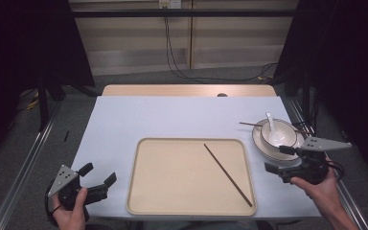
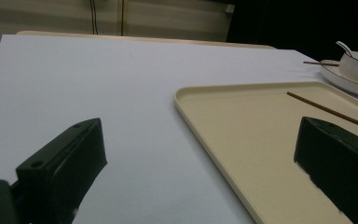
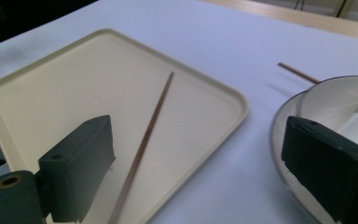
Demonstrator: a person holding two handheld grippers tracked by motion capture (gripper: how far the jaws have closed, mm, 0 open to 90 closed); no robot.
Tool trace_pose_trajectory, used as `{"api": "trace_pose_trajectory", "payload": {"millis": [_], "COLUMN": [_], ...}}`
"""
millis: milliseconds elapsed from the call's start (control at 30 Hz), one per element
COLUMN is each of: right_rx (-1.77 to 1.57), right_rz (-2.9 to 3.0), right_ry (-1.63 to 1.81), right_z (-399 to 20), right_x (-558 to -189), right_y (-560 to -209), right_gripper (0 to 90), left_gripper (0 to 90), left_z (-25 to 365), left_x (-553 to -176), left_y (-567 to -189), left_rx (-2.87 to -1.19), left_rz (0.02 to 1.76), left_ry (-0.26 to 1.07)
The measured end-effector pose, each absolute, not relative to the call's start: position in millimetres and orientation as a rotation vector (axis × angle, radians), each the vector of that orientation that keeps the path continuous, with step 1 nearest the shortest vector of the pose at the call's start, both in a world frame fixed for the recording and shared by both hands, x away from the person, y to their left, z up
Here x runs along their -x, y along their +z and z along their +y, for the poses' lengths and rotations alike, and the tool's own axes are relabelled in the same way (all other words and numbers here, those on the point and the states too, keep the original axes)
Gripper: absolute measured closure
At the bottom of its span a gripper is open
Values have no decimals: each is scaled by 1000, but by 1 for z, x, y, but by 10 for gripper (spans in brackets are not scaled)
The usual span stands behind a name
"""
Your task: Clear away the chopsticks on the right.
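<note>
So here's the setup: a cream tray is laid on the near middle of the white-covered table; one brown chopstick is seen lying flat inside it, slanted from the tray's far middle down toward its near right corner; in the right gripper view the same chopstick is seen running up between the two black jaws, not touched by either of them. The right gripper is held just off the tray's right edge, near the plate; its jaws are spread wide, nothing is gripped. The left gripper is held at the near left corner of the table, just left of the tray; its jaws are also spread well apart and nothing is held; in the left gripper view the tray's rim is seen between them, further off. On the right side a white bowl is set on the plate, with a white spoon leaned inside it; a second chopstick is laid across the plate's far left rim, its end stuck out over the table; whether it's touched by the bowl can't really be told.
</note>
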State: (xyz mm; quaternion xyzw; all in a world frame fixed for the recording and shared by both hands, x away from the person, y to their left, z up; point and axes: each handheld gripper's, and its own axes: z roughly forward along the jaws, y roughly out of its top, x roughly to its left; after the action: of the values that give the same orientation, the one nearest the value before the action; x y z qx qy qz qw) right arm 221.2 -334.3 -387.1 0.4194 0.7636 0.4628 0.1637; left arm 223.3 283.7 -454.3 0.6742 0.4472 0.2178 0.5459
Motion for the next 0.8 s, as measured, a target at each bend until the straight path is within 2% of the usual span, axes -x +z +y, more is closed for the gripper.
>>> {"api": "trace_pose_trajectory", "payload": {"millis": [167, 300, 367, 533, 633, 700, 800], "right_rx": [-1211, -1228, -1228, -1154, -1164, -1153, -1125], "right_rz": [2119, 2096, 2104, 2133, 2201, 2240, 2287], "right_ry": [1287, 1282, 1278, 1257, 1243, 1195, 1159], "right_z": [-367, -393, -401, -418, -431, -438, -448], "right_x": [-231, -242, -248, -262, -278, -288, -301], "right_y": [-384, -385, -384, -375, -372, -371, -370], "right_gripper": [109, 203, 190, 274, 291, 355, 388], "left_gripper": [20, 20, 20, 20, 20, 20, 20], "left_z": [284, 284, 285, 285, 285, 286, 286], "left_x": [-223, -223, -223, -223, -223, -222, -222], "left_y": [-455, -455, -455, -455, -454, -454, -455], "left_rx": [-1602, -1607, -1619, -1621, -1615, -1617, -1619], "left_rz": [1059, 1055, 1053, 1055, 1055, 1057, 1059], "left_ry": [523, 523, 520, 522, 519, 522, 524]}}
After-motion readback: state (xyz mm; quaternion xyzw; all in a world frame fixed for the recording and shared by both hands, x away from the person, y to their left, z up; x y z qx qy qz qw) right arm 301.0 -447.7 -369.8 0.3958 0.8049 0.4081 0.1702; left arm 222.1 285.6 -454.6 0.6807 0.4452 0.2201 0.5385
